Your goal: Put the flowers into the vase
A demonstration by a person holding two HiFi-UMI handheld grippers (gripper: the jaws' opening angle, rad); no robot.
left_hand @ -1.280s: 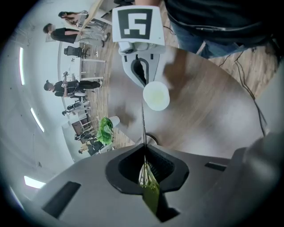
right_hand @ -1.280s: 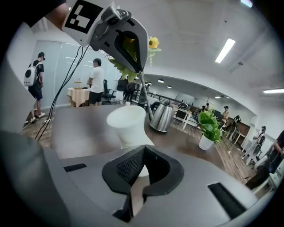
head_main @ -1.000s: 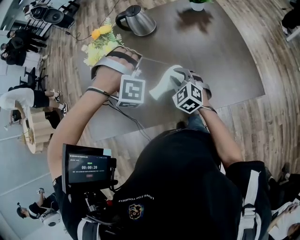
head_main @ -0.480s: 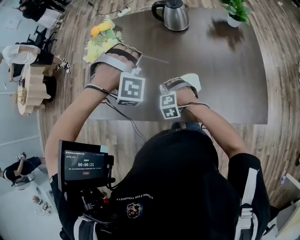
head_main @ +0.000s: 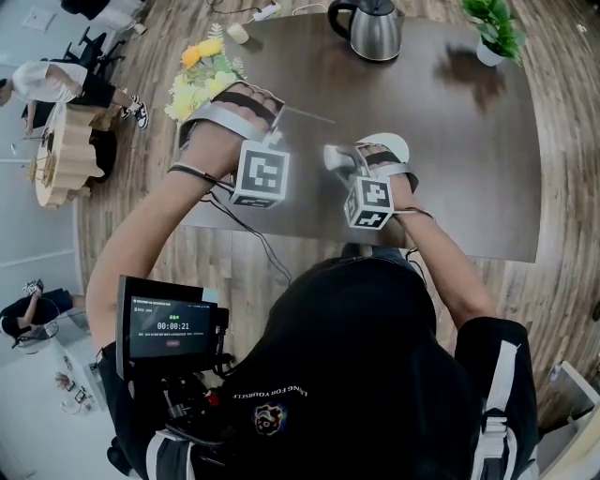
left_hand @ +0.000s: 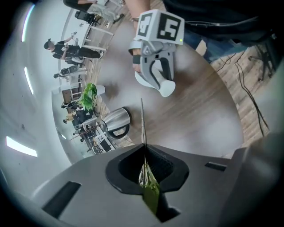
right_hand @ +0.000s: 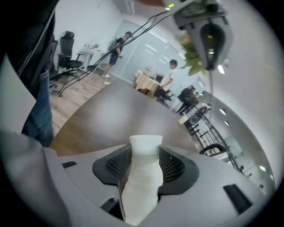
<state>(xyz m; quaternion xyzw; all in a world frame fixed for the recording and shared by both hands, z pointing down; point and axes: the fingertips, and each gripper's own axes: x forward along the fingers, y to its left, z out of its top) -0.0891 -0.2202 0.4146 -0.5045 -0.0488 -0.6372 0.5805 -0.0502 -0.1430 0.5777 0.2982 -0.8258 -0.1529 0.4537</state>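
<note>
A bunch of yellow flowers (head_main: 202,80) with green leaves is held over the table's left end. My left gripper (left_hand: 144,155) is shut on its thin stem (left_hand: 143,117), which pokes forward out of the jaws toward the right gripper. The white vase (right_hand: 143,177) sits between the jaws of my right gripper (right_hand: 144,155). Those jaws have just been closing, and their pads press on the vase's neck. In the head view the vase (head_main: 386,145) shows under the right hand, above the table (head_main: 469,159). The stem tip (head_main: 323,120) hangs a little left of it.
A steel kettle (head_main: 375,28) and a potted plant (head_main: 492,33) stand at the table's far edge, with a small pale object (head_main: 239,33) near the far left corner. People and office chairs (head_main: 66,84) are on the floor to the left. Cables hang from the left gripper.
The right gripper has rolled with the vase. The vase's body jutted out to its left a second ago and now lies mostly under the hand. The left hand still holds the flowers.
</note>
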